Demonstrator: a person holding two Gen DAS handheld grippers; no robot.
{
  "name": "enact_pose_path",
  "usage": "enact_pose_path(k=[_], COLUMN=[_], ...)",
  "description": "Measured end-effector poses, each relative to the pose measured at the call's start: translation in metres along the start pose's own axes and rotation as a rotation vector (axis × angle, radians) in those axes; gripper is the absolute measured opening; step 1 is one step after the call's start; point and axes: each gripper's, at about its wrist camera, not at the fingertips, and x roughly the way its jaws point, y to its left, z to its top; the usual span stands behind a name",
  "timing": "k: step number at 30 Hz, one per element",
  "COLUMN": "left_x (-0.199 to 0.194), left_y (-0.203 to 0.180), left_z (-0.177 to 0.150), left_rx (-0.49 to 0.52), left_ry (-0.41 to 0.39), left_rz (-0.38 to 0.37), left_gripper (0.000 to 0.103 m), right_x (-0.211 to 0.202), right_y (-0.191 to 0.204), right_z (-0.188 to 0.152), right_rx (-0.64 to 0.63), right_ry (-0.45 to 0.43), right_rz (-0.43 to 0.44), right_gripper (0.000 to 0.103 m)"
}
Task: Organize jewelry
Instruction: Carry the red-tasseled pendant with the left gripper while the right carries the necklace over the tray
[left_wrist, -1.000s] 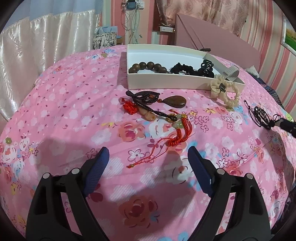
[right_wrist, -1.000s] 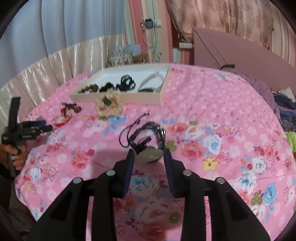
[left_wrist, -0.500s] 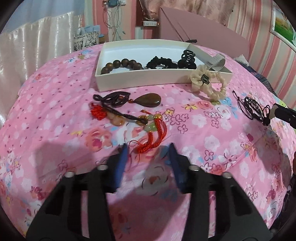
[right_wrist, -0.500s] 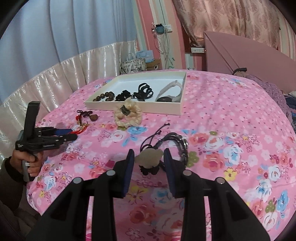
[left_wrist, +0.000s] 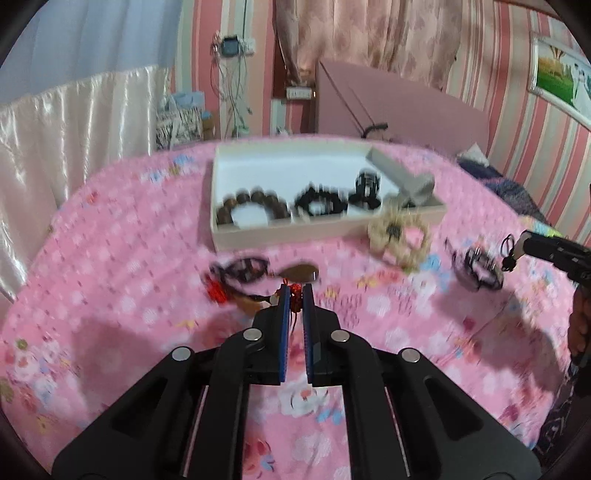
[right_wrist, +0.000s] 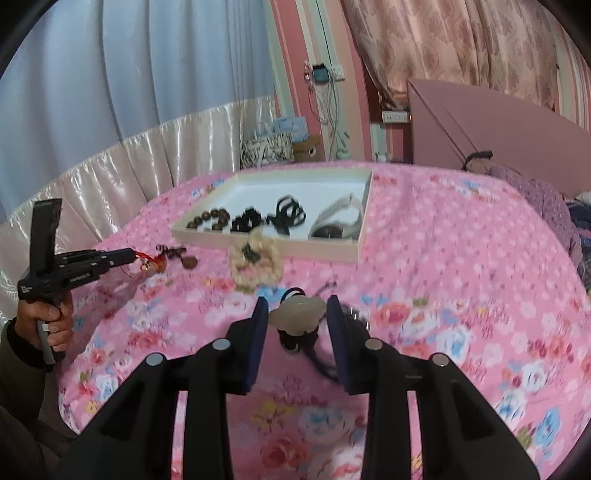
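The left gripper (left_wrist: 295, 291), jaws wide apart a second ago, has just been closing and now pinches the red knotted cord (left_wrist: 294, 300) at mid-frame, the strands lifting off the pink floral bed cover (left_wrist: 110, 295); earlier the cord lay flat. Its brown teardrop pendant (left_wrist: 301, 276) lies just beyond the tips. The right gripper (right_wrist: 297, 314) grips the pale carved pendant (right_wrist: 297, 316) as before, now raised, its black cord (right_wrist: 325, 365) trailing beneath. The white tray (left_wrist: 280, 232), upper centre, holds a wooden bead bracelet (left_wrist: 251, 206). The cream scrunchie (left_wrist: 399, 236) touches the tray's near wall.
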Motion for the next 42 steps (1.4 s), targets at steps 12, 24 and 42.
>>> enact_pose_path(k=[12, 24, 42], left_x=[-0.006, 0.106, 0.158], left_y=[0.009, -0.006, -0.028], left_z=[0.103, 0.118, 0.068], left_rx=[0.031, -0.032, 0.021], left_ry=[-0.137, -0.002, 0.109], left_rz=[0.022, -0.017, -0.037], left_gripper=[0.004, 0.004, 0.005], right_x=[0.023, 0.136, 0.179], right_y=[0.033, 0.032, 0.029], right_z=[0.099, 0.116, 0.079], right_rx=[-0.103, -0.043, -0.055], right_ry=[-0.121, 0.017, 0.134], right_rz=[0.024, 0.08, -0.009], right_gripper=[0.033, 0.033, 0.033])
